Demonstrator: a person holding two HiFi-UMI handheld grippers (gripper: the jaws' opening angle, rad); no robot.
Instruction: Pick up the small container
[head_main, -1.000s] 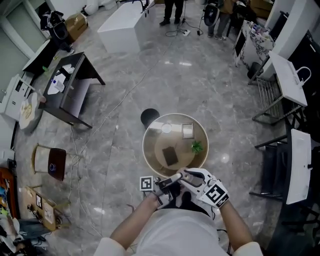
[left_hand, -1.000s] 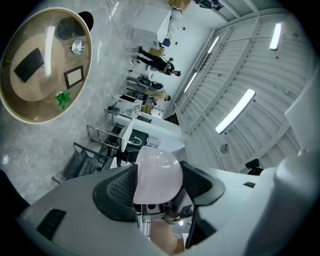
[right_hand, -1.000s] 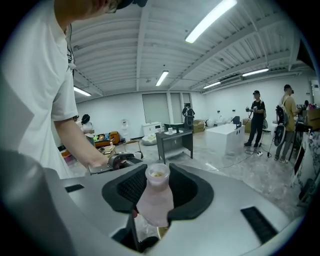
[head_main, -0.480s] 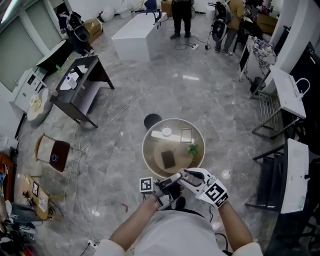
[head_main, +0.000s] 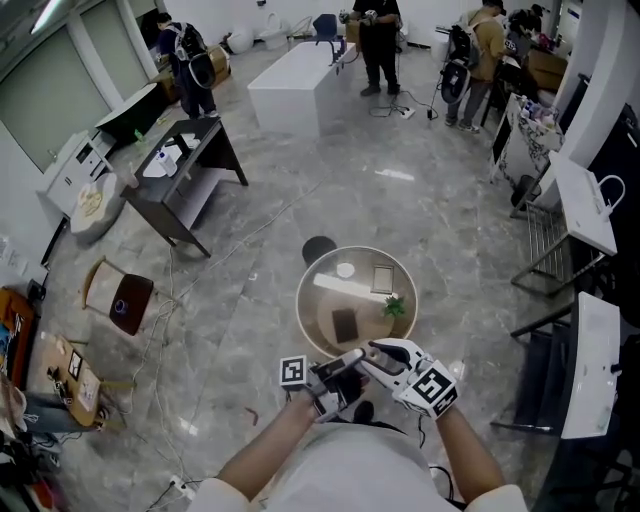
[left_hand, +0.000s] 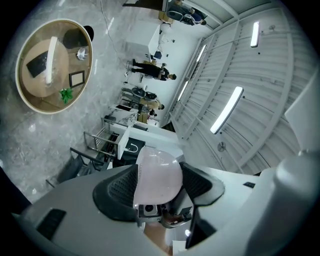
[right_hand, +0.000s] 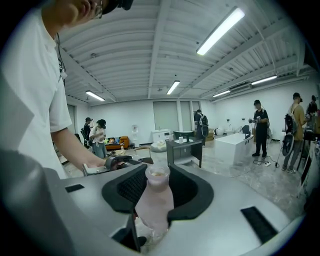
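1. Closest to the body, the left gripper (left_hand: 159, 186) and the right gripper (right_hand: 157, 189) are held low in front of the person's white shirt (head_main: 340, 470). In the head view their tips sit just beside each other.
2. The right gripper's jaws are clamped on the small container (right_hand: 155, 200), a pale pink, see-through bottle with a narrow neck. The dark pads press on both of its sides, and its mouth shows at the top of the right gripper view.
3. The left gripper's jaws are closed on a pale pink rounded end that fills the gap between its pads. It looks like the same bottle, though the views do not settle that.
4. In the head view the container is hidden between the two grippers, held in the air and clear of the floor.
5. Just beyond the grippers stands a round table (head_main: 322, 312) with a tan top.
6. On the table lie a dark rectangle (head_main: 344, 323), a green sprig (head_main: 395, 307), a small frame (head_main: 382, 279), a white strip (head_main: 340, 287) and a small white round thing (head_main: 345, 270).
7. A black disc (head_main: 319, 248) lies on the grey floor just past the table.
8. To the left stand a chair (head_main: 125, 298) and, farther off, a dark desk (head_main: 190, 165).
9. A wire rack (head_main: 548, 248) stands at the right.
10. At the far end a white counter (head_main: 300, 88) stands near several standing people (head_main: 380, 45).
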